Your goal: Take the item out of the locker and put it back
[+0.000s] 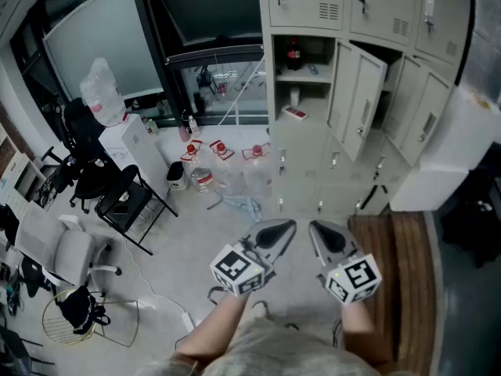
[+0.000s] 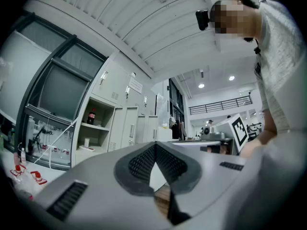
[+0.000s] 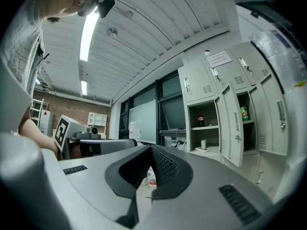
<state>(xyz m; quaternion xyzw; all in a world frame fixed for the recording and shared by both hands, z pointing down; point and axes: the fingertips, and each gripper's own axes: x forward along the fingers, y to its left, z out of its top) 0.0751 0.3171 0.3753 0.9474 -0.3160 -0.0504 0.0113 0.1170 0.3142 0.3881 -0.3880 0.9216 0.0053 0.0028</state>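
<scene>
Straight ahead of both grippers: open locker [image 1: 301,77], well apart from them, bare floor [image 1: 235,233] between.

Left gripper [image 1: 283,227]: jaws closed tip to tip, nothing between them. Right gripper [image 1: 319,229]: same, pads together, empty. Both are level and side by side, near each other but not touching.

Candidates for the item are all inside the locker:
- cola bottle [image 1: 293,53], upright on the upper shelf
- small white cup-like thing [image 1: 294,96] on the lower shelf
- flat red-and-white pack [image 1: 295,113] on the lower shelf, close to the front edge

Can't tell which one is the task item.

Edges:
- Locker door [image 1: 358,92] is swung out to the right, its free edge sticking into the room on the right gripper's side.
- Second door [image 1: 427,116] further right is also ajar.
- Right gripper view shows a green can [image 3: 244,113] in the compartment right of the first door.

Room:
- Water jugs [image 1: 219,159] are clustered on the floor near the locker's lower left corner.
- Right side is tight: white box [image 1: 450,147], plus a wooden surface [image 1: 399,265] just beside the right gripper.
- Chairs [image 1: 102,186] are well off to the left.
</scene>
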